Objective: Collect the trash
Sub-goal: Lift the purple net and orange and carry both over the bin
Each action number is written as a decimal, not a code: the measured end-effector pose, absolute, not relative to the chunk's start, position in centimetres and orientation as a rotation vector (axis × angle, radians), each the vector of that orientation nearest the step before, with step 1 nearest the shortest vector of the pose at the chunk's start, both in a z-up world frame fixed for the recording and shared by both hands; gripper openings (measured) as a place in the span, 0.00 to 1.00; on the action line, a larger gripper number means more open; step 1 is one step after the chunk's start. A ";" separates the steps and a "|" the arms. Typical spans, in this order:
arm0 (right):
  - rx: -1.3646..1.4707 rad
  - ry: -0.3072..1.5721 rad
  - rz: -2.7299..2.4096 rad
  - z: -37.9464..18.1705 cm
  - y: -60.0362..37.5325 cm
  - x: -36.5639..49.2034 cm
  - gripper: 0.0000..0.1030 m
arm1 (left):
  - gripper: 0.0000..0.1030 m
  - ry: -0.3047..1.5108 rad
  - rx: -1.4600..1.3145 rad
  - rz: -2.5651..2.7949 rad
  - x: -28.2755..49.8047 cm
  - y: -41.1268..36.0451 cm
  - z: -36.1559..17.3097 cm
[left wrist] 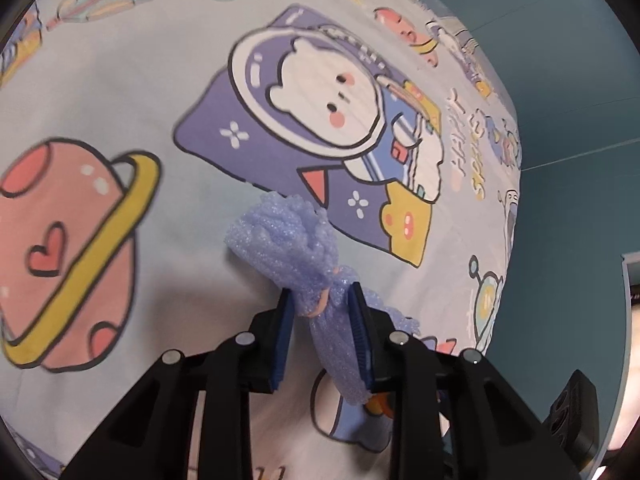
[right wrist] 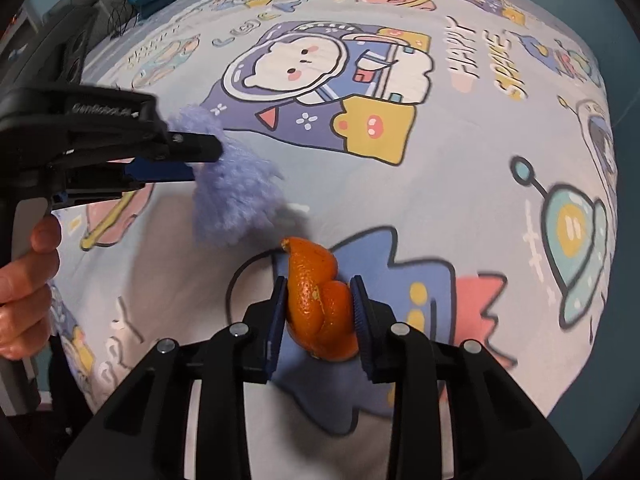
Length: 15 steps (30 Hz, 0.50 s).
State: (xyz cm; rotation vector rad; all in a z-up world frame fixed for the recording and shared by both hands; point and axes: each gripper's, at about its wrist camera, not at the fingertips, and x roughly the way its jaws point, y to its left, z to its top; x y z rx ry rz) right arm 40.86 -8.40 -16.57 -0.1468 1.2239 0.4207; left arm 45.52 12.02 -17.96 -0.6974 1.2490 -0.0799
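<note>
Right wrist: one orange peel (right wrist: 320, 308) clamped; left gripper (left wrist: 322, 300) pinches one, perhaps foam, wrap (left wrist: 288, 240)

Lavender foam wrap (left wrist: 288, 248), orange peel (right wrist: 320, 300), pale blue bedsheet (right wrist: 460, 200) with cartoon astronaut-bear and planet prints.

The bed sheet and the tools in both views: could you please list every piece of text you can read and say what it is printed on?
"HAPPY SPACE": printed on the bed sheet, right of the astronaut bear.
"GenRobot.AI": my best reading of the partly blurred lettering embossed on the left tool.
Other lettering on the sheet, near its far and near edges, is too distorted to read.
No text shows on the foam wrap or orange peel.
</note>
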 end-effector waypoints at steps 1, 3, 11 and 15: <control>-0.124 1.225 0.415 -16.0 -8.9 40.3 0.29 | 0.25 1.241 -0.687 -0.082 44.9 12.2 -17.4; -0.100 1.223 0.413 -15.1 -9.5 39.3 0.29 | 0.25 1.232 -0.671 -0.090 43.8 12.3 -16.4; 0.002 1.181 0.408 -10.8 -13.0 32.5 0.29 | 0.25 1.203 -0.573 -0.164 36.6 11.7 -13.6; 0.053 1.160 0.383 -9.2 -15.6 28.7 0.29 | 0.25 1.196 -0.507 -0.227 31.8 10.0 -12.7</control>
